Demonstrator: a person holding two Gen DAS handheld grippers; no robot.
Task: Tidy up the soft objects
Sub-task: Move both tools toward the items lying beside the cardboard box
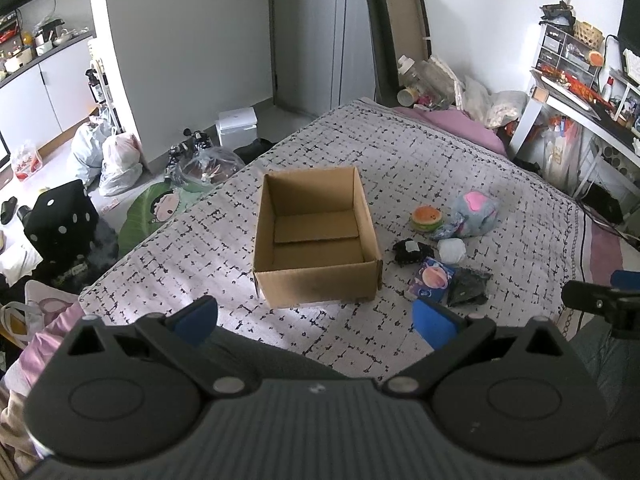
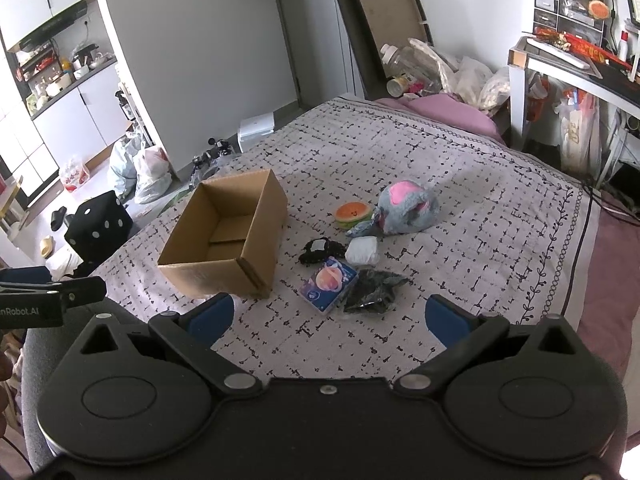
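Right wrist view: box (image 2: 224, 236) open on bed (image 2: 480, 208), soft toys beside it — plush (image 2: 408, 208), packet (image 2: 328, 284). Both grippers, left (image 1: 314, 316) and right (image 2: 328, 316), spread wide, empty. "nRobot.AI" on left gripper.

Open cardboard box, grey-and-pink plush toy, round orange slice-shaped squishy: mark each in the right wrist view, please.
Open cardboard box (image 2: 208, 276): right wrist view, near outer wall.
Grey-and-pink plush toy (image 2: 408, 208): right wrist view, middle of body.
Round orange slice-shaped squishy (image 2: 352, 213): right wrist view, orange top face.

Matt cardboard on patterned cloth

A plain cardboard box (image 1: 316, 240) sits on a quilted bedspread (image 1: 400, 152); nearby, a fluffy plush toy (image 2: 406, 208) and crinkled glossy wrapper (image 2: 370, 290).
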